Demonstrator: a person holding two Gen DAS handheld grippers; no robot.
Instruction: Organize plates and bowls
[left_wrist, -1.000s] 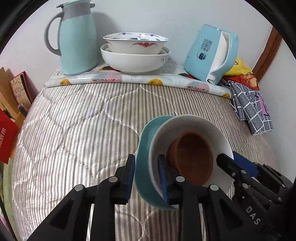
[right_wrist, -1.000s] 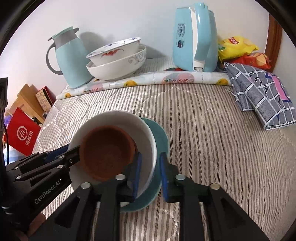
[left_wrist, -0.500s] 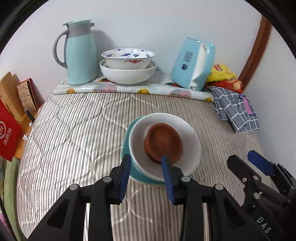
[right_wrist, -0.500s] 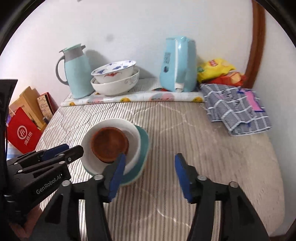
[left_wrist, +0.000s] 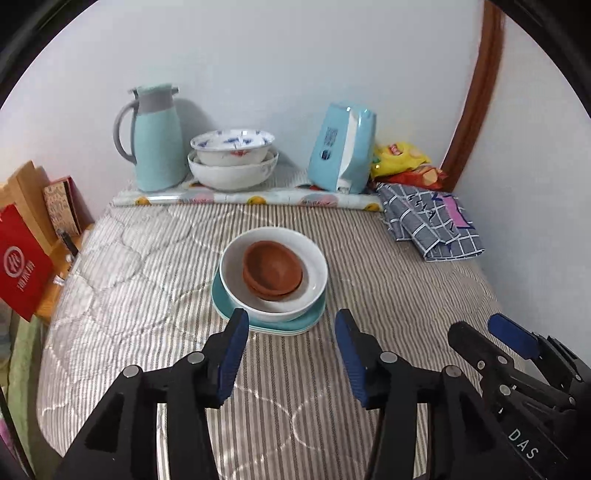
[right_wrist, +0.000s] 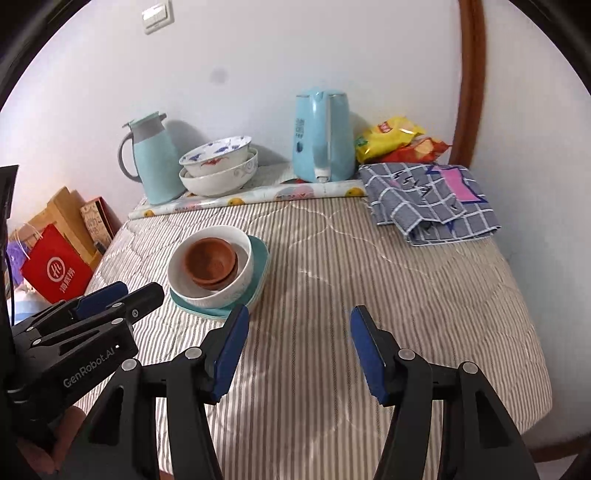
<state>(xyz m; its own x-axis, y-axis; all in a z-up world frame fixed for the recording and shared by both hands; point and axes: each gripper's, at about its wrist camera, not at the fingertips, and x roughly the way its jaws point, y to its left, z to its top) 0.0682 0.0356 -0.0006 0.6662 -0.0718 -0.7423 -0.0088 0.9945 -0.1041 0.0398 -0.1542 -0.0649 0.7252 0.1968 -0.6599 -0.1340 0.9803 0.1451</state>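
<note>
The left tongs are seen released, with nothing between the blue pads; the jaws have just been opening. The right tongs are likewise released and empty, their jaws having opened within the last second. Both point downward at the striped quilted tabletop.

Just beyond the left tongs, apart from the tips, a stack is set on the tabletop: a teal plate at the bottom, a white bowl on it, and a brown bowl nested inside the white one. In the right wrist view the same teal plate, white bowl and brown bowl are found ahead and to the left of the right tongs, not touched by them. The left tongs are seen there at the left edge, near the stack, and the right tongs appear at the lower right of the left wrist view.

Far beyond the tongs, against the wall, two more bowls are stacked: a patterned bowl inside a larger white bowl. To their left a pale blue jug is placed, to their right a pale blue kettle. A checked cloth and snack bags are laid at the far right, and a red bag is seen off the left side
</note>
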